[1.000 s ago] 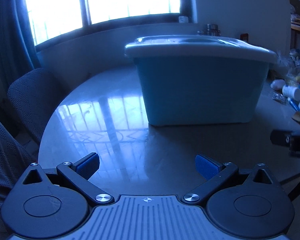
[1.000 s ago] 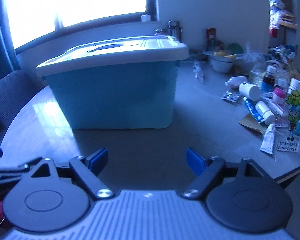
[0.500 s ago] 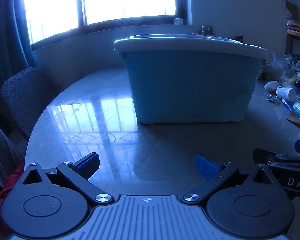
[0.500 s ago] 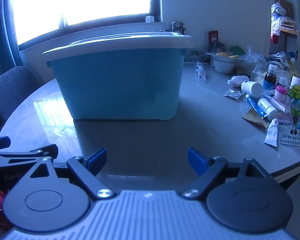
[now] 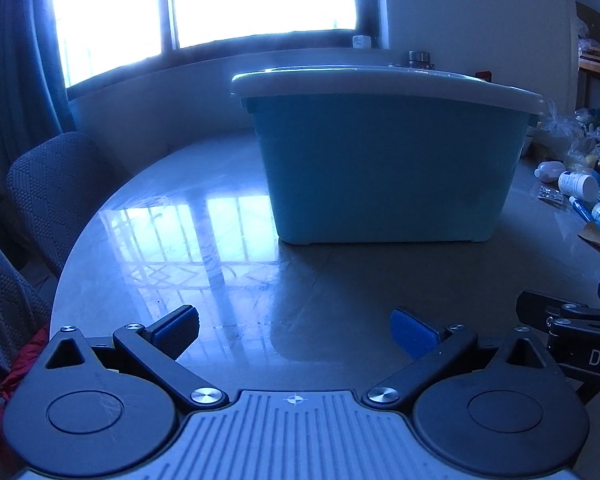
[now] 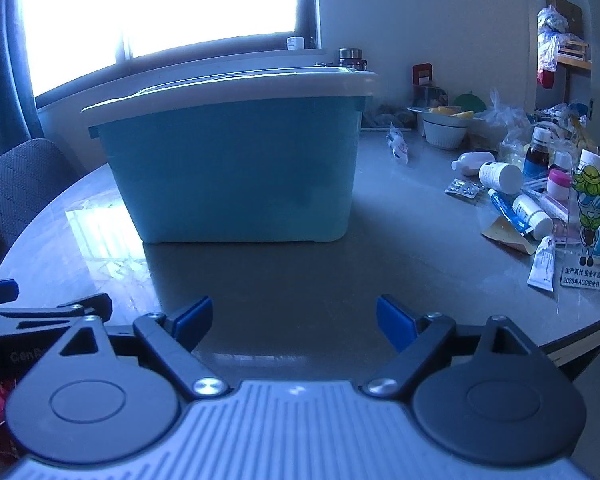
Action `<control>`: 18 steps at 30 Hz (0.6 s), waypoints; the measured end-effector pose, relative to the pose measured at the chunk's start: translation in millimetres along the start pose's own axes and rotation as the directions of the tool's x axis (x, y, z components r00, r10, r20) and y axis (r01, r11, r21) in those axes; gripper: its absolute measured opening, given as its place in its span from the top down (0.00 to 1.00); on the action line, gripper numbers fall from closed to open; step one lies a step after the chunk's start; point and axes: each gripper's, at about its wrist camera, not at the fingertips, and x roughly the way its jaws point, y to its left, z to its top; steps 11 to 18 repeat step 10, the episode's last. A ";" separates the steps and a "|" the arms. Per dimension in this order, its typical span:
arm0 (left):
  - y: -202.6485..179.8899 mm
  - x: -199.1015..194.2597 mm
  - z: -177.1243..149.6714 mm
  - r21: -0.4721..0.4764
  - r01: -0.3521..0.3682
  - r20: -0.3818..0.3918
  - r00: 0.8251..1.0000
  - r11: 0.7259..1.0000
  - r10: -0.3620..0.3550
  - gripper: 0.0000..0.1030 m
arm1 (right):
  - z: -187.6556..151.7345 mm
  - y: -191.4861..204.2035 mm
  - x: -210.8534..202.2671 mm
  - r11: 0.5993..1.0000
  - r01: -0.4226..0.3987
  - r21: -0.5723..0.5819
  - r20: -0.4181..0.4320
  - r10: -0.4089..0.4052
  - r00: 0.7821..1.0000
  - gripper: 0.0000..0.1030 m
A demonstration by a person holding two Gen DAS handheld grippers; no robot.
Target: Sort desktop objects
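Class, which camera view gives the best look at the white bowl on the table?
The right wrist view: the bowl stands in full sight behind the bin. The left wrist view does not show it; the bin's right end covers that spot.

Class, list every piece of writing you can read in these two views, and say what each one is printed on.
"DA", cut off by the frame edge: on the right tongs, seen from the left wrist view.
"GenR", cut off: on the left tongs, seen from the right wrist view.
"2025年ACC安全日": bottom line on the cartoon standee; the line above it is too blurred to be sure of.
Labels on the medicine bottles and ointment tube: too small to read.
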 end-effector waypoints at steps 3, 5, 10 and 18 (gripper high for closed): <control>-0.5 -0.2 1.4 -0.001 0.006 0.003 1.000 1.000 -0.006 0.00 | 0.9 -0.7 -0.7 1.000 0.001 0.000 0.006 -0.001 1.000 0.13; -1.8 -0.3 1.6 0.005 0.011 0.003 1.000 1.000 -0.011 0.00 | 1.3 -1.6 -0.8 1.000 0.003 0.001 0.007 -0.003 1.000 0.13; -5.3 -2.0 1.5 0.016 0.014 0.012 1.000 1.000 -0.014 0.00 | 1.0 -3.7 -1.2 1.000 0.008 0.005 0.012 -0.008 1.000 0.12; -5.3 -2.0 1.5 0.016 0.014 0.012 1.000 1.000 -0.014 0.00 | 1.0 -3.7 -1.2 1.000 0.008 0.005 0.012 -0.008 1.000 0.12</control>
